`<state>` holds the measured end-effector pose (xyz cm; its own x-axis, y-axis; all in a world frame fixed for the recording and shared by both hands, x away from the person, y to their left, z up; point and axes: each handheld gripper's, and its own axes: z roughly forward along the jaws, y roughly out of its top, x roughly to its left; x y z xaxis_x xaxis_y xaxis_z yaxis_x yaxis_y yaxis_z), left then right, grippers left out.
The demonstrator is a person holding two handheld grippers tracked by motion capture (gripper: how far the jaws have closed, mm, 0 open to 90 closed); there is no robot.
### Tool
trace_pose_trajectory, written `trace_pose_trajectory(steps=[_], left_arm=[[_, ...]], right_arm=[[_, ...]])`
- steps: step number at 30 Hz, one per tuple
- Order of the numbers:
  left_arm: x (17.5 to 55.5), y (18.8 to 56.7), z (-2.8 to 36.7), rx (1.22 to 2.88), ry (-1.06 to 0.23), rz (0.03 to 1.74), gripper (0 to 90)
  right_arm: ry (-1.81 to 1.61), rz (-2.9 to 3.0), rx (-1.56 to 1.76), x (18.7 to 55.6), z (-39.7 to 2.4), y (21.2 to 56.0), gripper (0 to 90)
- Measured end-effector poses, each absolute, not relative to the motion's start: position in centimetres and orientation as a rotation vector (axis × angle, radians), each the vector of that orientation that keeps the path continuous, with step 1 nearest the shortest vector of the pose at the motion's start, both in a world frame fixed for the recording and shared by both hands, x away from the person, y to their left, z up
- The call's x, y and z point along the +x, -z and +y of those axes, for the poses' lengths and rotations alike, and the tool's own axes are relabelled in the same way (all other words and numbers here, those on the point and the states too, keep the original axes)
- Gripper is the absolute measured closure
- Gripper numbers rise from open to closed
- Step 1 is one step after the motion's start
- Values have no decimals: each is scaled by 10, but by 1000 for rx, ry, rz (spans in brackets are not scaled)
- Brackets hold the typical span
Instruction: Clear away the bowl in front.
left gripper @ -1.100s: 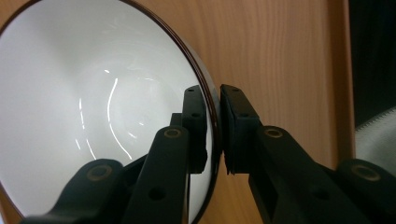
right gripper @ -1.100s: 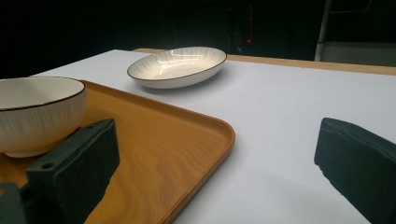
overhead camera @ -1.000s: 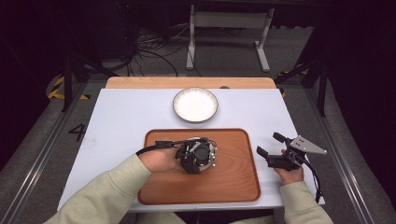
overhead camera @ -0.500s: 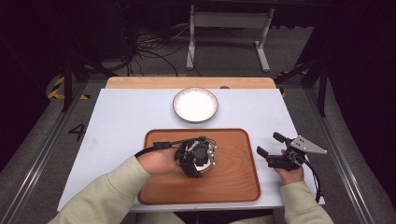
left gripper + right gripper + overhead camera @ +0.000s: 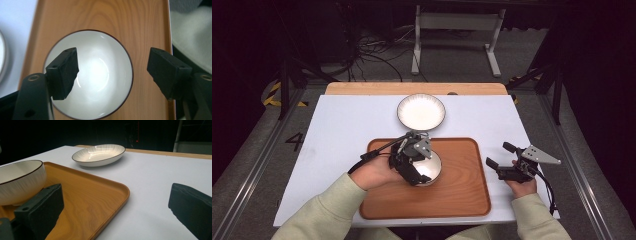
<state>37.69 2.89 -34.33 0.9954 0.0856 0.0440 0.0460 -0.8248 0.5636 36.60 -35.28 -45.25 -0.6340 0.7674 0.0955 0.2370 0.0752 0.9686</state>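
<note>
Left gripper (image 5: 414, 167) hovered over white bowl (image 5: 92, 75) on wooden tray (image 5: 462, 195), jaws just opening, wide, bowl released. Right gripper (image 5: 502, 161) rested on bench (image 5: 342, 130), jaws wide, empty.

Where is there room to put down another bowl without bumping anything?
The wooden tray is bare on its right half, between the bowl and its right rim. The white table is bare left of the plate and right of it too. It is crowded around the bowl, where the left hand-held gripper hangs with open jaws.
</note>
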Motion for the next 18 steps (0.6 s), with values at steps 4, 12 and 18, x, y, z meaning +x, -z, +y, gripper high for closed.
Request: trace_pose_trajectory(steps=[4,12,18], left_arm=[[376,339,43,2481,-121,152,216],[373,337,70,2371,-145,254,203],[371,339,96,2270,-168,328,196]], right_arm=[[-1594,1922,987,366,-353,452,7],[-1607,1924,985,366,-353,452,8],[-1615,1928,981,366,-353,452,8]])
